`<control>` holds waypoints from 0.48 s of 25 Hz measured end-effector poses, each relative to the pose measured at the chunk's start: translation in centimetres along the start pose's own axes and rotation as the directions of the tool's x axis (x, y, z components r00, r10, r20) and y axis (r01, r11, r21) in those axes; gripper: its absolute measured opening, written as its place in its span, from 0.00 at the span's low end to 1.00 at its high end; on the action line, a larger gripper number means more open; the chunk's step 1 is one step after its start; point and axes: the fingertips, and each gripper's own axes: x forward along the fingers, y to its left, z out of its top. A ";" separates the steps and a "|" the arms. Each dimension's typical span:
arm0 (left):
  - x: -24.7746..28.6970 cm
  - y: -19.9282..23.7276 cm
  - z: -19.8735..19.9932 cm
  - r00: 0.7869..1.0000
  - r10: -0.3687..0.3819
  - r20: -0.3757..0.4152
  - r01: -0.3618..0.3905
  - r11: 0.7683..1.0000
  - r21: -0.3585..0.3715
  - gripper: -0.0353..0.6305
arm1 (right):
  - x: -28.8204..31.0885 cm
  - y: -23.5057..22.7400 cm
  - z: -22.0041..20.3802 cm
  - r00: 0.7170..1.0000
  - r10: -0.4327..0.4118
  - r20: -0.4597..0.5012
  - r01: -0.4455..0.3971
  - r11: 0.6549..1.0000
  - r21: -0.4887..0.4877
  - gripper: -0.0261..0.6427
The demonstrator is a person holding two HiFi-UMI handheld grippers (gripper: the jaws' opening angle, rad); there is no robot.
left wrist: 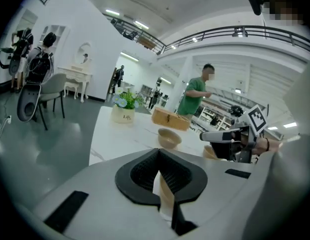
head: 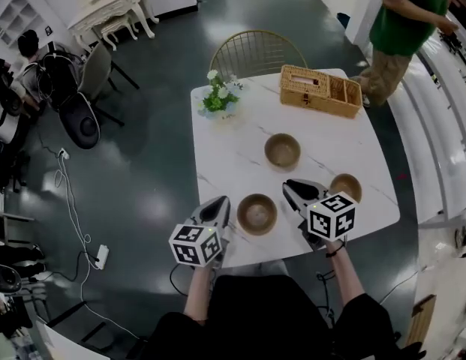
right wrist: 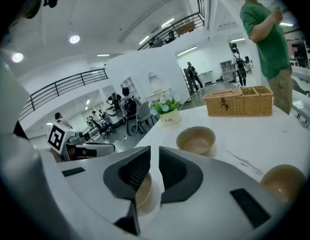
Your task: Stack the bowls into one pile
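three bowls stand apart on the white marble-topped bench (head: 233,152) and none is nested in another, so the pile is not begun. i judge this to be the approach to the first pick.

the left claw (head: 220,203) has its jaws together at the tips and holds nothing. the right claw (head: 291,188) is likewise closed and empty, with only a sliver of gap showing in its own view. both point forward and slightly down over the near edge of the bench.

the nearest round tan bowl (head: 257,214) sits between the two claws, just right of the left claw's tips and just left of the right claw's. it shows low behind the jaws in each gripper view. the second tan bowl (head: 282,151) lies ahead of both claws, well beyond their tips. the third tan bowl (head: 345,187) sits close on the outer right side of the right claw, level with its body rather than its tips. further ahead are a woven wicker basket (head: 320,90) and a small pot of white flowers (head: 220,100), both clear of the work.

the next move calls for one claw to open — neither can take a rim as it stands. the open jaws then need to straddle a bowl's wall, most readily the nearest one, close firmly, lift it clear and lower it centred into a neighbour. a thin rim grip may let the bowl tilt.
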 end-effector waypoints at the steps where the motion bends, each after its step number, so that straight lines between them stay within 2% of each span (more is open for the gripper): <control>1: 0.1 0.2 -0.2 1.000 -0.001 -0.005 0.001 1.000 -0.007 0.08 | 0.5 0.1 -0.4 1.000 0.007 -0.014 -0.007 1.000 0.006 0.06; 3: 0.1 0.3 -0.7 1.000 -0.005 -0.016 0.005 1.000 -0.018 0.07 | 1.4 0.3 -1.3 0.999 0.015 -0.041 -0.015 1.000 0.012 0.07; 5: 0.0 0.4 -1.1 1.000 -0.012 -0.024 0.011 1.000 -0.026 0.08 | 2.2 0.5 -2.1 0.997 0.020 -0.070 -0.019 1.000 0.015 0.18; 12: 0.4 1.2 -2.4 0.999 -0.019 -0.049 0.016 0.998 -0.053 0.08 | 4.4 1.1 -5.2 0.983 0.057 -0.176 -0.049 0.998 0.048 0.26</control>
